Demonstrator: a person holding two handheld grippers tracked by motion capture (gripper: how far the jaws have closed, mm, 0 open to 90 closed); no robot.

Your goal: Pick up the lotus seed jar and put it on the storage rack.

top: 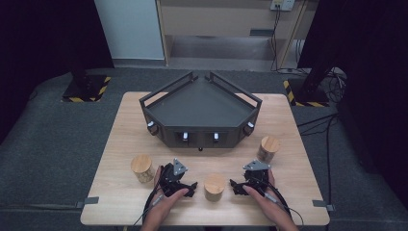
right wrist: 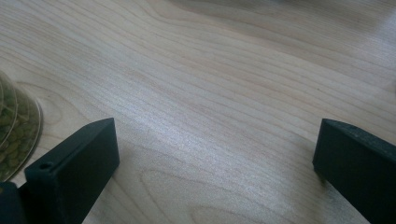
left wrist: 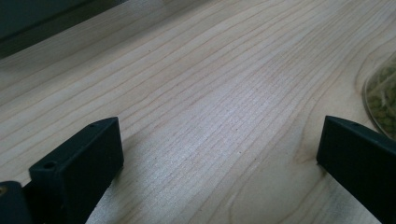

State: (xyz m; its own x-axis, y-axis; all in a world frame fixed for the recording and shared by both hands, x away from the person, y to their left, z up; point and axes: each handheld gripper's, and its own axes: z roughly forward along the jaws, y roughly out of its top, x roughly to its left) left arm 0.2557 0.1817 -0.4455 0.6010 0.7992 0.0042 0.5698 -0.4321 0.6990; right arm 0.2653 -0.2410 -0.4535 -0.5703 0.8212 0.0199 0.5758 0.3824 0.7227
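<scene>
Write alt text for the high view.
Two hands rest open claws, left and right, on a wooden table, either side of a wood-lidded jar. Two more jars stand at left and right, before a dark angular tray.

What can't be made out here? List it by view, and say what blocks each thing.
- High view: the contents of the three wooden-lidded glass jars; the middle jar is too small to read.
- Left gripper view: that jar with its green filling is cut off by the right edge.
- Right gripper view: the jar is cut off by the left edge.
- High view: the small white-tipped knobs on the dark angular tray are too small to identify.
</scene>
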